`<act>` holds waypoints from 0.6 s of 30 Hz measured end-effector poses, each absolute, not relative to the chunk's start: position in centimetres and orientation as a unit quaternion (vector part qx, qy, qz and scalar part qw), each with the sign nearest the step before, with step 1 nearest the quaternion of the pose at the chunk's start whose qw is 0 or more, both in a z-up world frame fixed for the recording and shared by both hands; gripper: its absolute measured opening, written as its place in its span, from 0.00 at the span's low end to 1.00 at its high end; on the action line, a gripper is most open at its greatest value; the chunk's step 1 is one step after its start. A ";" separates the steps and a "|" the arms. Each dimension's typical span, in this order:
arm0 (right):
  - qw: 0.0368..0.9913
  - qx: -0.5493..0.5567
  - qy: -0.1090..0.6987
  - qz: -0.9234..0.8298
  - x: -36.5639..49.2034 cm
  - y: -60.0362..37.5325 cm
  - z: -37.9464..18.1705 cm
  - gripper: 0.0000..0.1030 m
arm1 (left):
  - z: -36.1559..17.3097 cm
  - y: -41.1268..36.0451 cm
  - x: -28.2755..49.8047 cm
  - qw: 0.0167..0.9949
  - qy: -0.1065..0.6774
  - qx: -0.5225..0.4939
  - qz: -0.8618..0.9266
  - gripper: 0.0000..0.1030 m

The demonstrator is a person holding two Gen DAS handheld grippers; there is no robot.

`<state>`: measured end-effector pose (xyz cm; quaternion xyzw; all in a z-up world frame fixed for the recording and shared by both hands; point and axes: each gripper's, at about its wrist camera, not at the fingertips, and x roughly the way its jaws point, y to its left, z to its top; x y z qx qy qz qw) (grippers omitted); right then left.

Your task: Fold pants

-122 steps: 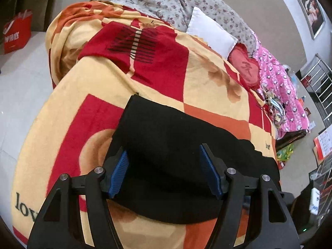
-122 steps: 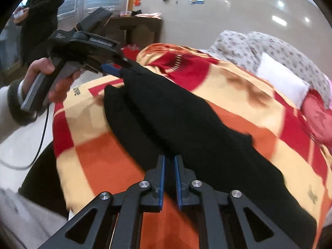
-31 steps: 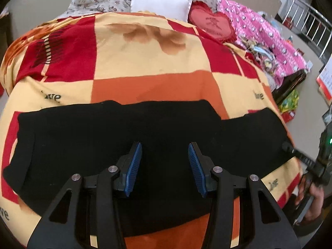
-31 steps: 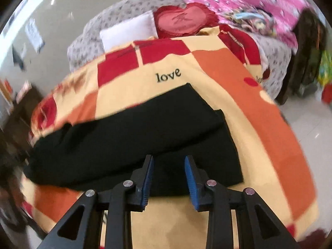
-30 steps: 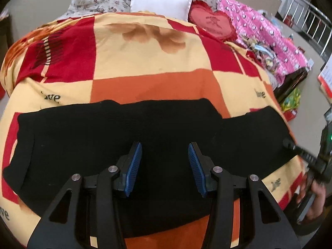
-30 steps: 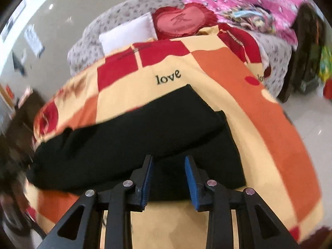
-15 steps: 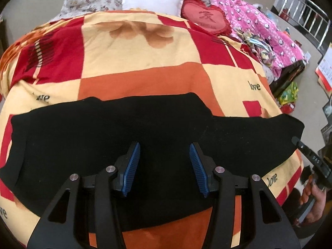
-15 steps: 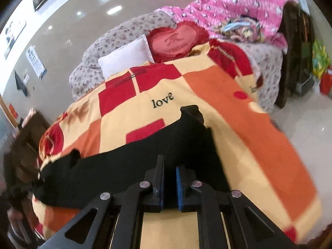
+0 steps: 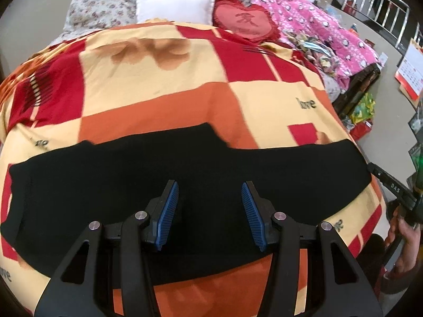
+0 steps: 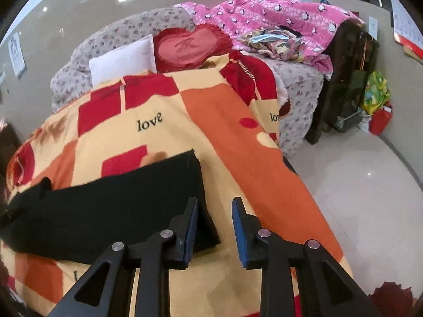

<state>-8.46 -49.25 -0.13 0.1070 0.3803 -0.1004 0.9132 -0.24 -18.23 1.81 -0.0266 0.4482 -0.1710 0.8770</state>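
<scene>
Black pants [image 9: 132, 174] lie flat and stretched left to right on a red, orange and cream checked blanket [image 9: 164, 79]. My left gripper [image 9: 210, 208] is open and empty above the middle of the pants. In the right wrist view the leg end of the pants [image 10: 127, 206] lies flat on the blanket [image 10: 238, 158]. My right gripper [image 10: 214, 224] is open and empty at the leg hem's corner, its left finger over the cloth. The right gripper also shows at the right edge of the left wrist view [image 9: 391, 185], held in a hand.
A white pillow [image 9: 171, 5], a red heart cushion [image 9: 243, 21] and a pink quilt [image 9: 317, 31] lie at the far end of the bed. Dark furniture [image 10: 343, 84] and bags [image 10: 375, 97] stand on the floor to the right of the bed.
My right gripper was shut on the leg end half a second ago; it has opened and let the leg end down flat. The pants now lie more stretched to the right. My left gripper stays open.
</scene>
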 end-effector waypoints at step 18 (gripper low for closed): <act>0.914 0.093 0.387 -0.077 -8.0 -49.1 -0.3 0.23 | 0.2 -27.4 -0.2 0.855 0.469 0.008 -0.223 0.48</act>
